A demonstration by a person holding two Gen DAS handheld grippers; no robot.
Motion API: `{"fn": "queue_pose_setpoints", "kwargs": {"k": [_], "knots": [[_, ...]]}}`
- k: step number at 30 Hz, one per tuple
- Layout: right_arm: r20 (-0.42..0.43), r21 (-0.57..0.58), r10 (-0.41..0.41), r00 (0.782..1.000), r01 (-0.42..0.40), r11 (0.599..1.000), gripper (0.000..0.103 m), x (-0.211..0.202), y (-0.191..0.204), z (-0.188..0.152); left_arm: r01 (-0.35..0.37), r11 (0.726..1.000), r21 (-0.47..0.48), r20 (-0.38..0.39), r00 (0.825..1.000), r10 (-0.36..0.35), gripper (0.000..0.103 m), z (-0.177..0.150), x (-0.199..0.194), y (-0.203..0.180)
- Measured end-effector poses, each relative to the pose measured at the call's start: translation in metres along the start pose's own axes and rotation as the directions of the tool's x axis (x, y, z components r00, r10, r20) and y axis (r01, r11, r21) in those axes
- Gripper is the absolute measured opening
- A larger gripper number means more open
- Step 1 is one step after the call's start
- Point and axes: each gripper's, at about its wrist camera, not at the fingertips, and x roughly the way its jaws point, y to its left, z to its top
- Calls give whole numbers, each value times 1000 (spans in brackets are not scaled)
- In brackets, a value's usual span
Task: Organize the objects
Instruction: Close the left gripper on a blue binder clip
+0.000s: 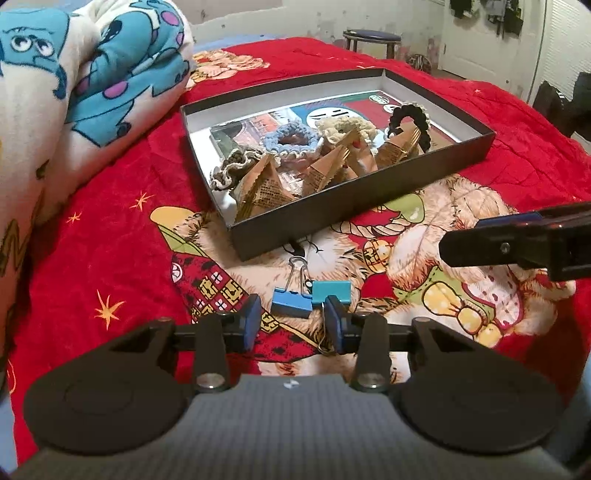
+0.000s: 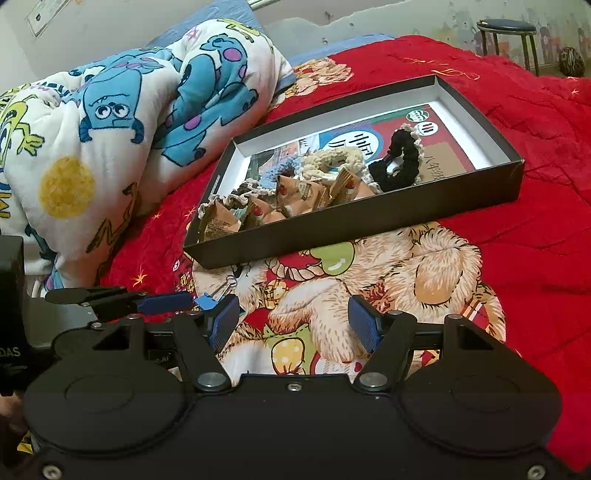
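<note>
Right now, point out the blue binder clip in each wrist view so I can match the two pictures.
Left wrist view: blue binder clip lies low centre on the red blanket, between the left gripper pads.
Right wrist view: only a corner of it shows at lower left, behind the near finger.
Shared landmark: black box, just beyond the clip.

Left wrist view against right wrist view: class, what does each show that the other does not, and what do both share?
Only the left wrist view shows two blue binder clips whole, one between the left hand-held gripper's fingers and a teal one beside it, plus a white door.

Only the right wrist view shows the right hand-held gripper's fingers, apart over bare blanket, and a paper on the wall.

Both show the black box of scrunchies and packets, the red blanket, the cartoon quilt and a stool.
</note>
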Motion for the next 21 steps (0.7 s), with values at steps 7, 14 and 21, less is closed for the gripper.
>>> {"fn": "queue_pose_setpoints", "kwargs": {"k": [7,14,21], "knots": [[-2,0,2,1000,-2,1000,65,1,0,0,-10,999,-36,-12,1000,9,2,0,4,4],[-2,-2,0,1000,0,1000,65,1,1,0,7,1000,-1,10,1000,-7,12,1,-2,-2],[3,17,-16,1000,16,1000,65,2,-4,1,-12,998,68,82,997,6,60,5,-5,-23]]}}
